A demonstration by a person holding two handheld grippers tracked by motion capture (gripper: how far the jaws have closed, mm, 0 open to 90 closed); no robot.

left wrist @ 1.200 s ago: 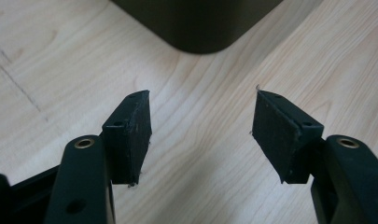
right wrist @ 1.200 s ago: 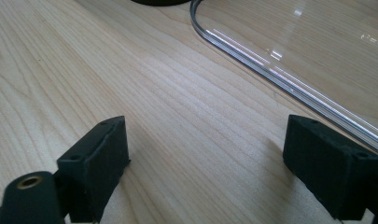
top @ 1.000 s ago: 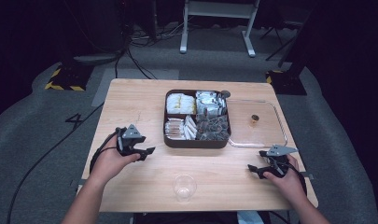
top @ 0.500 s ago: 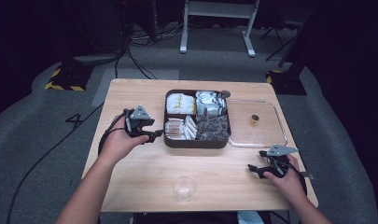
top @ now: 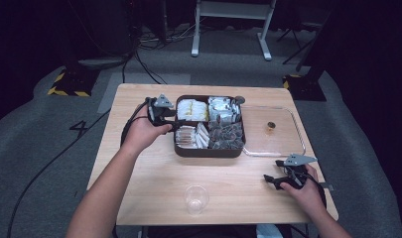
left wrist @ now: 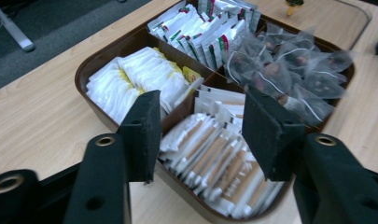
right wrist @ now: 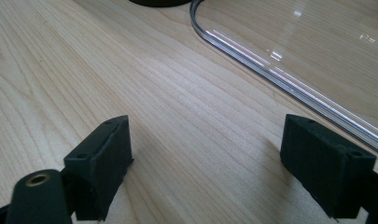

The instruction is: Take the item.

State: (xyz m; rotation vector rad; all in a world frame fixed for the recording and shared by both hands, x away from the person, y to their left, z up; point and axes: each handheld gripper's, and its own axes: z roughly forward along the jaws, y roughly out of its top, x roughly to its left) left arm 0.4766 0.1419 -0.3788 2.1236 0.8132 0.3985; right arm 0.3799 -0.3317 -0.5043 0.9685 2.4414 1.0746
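Fingers [left wrist: 142, 135] of the left gripper [left wrist: 200, 140] are spread wide over the brown-striped sachets [left wrist: 214, 163] in the tray's [left wrist: 91, 70] near-left compartment, right gripper [right wrist: 214, 172] parked open on table [right wrist: 84, 70]; sachets judged light, thin, slippery — best pinched singly by upper edge.

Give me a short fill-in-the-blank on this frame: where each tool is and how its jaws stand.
1. The left tool hovers with open jaws over the brown ____ of packets.
2. The box is split into ____ compartments.
3. The right tool rests on the table with its jaws ____, beside the clear lid.
4. Near the table's front edge stands a clear plastic ____.

Missing words: box; four; open; cup
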